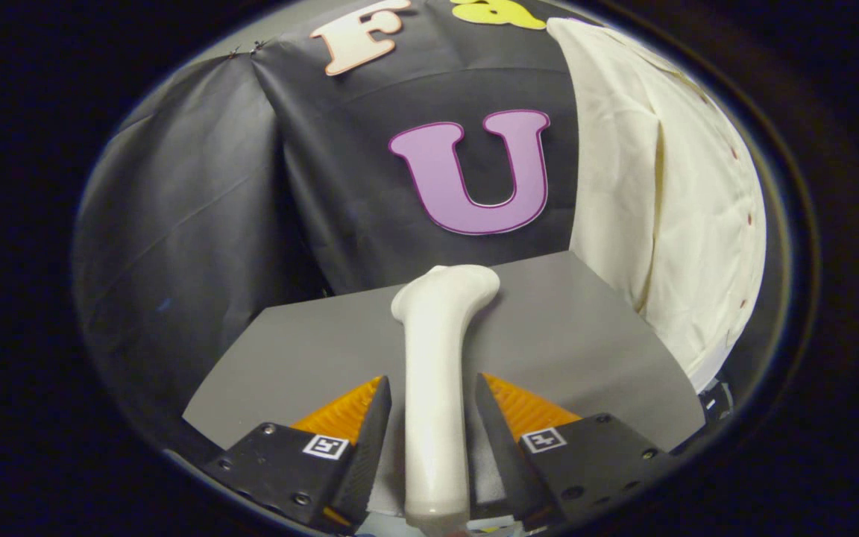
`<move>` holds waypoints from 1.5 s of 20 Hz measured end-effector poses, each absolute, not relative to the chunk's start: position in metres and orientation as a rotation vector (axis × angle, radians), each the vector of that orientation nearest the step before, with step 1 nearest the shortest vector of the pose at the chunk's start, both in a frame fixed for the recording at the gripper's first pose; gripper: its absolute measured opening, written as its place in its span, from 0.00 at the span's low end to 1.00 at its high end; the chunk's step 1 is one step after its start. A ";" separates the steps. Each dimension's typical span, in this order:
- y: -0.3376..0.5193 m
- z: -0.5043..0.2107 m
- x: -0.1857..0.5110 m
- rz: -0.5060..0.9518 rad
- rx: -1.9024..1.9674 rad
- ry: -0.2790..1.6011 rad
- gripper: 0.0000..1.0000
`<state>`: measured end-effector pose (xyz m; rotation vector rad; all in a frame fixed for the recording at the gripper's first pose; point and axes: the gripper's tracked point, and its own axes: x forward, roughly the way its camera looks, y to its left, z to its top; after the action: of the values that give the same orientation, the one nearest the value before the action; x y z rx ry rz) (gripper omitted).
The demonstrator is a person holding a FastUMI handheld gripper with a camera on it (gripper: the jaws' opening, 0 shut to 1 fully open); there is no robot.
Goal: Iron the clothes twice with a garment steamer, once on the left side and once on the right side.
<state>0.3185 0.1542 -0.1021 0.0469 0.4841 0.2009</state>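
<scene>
Item: garment steamer (438,373), white, lying on the grey table (564,335), handle between my fingers, head pointing beyond them. My gripper (433,399): spread, fingers apart from the handle either side. Cream garment (668,209): hanging right, beyond the table.

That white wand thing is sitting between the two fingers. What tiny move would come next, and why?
Probably closing the fingers. The gripper is open, its fingers on either side of the white steamer, with a gap showing on each side of the handle. The steamer lies on the grey table, and the cream garment hangs beyond to the right, not yet reached.
</scene>
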 end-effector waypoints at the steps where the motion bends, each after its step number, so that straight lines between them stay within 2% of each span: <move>1: 0.153 -0.108 0.317 0.198 0.029 0.503 0.65; 4: 0.154 -0.109 0.321 0.219 0.068 0.505 0.49; 6: 0.167 -0.111 0.318 0.308 0.172 0.521 0.39; 11: 0.150 -0.089 0.301 0.323 0.150 0.416 0.36; 15: 0.136 -0.068 0.255 0.390 0.078 0.363 0.34; 20: 0.102 -0.019 0.216 0.403 0.002 0.282 0.32; 30: -0.024 0.078 0.195 0.268 0.010 0.180 0.32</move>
<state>0.1948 -0.0235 0.0780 0.0096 0.1802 0.2682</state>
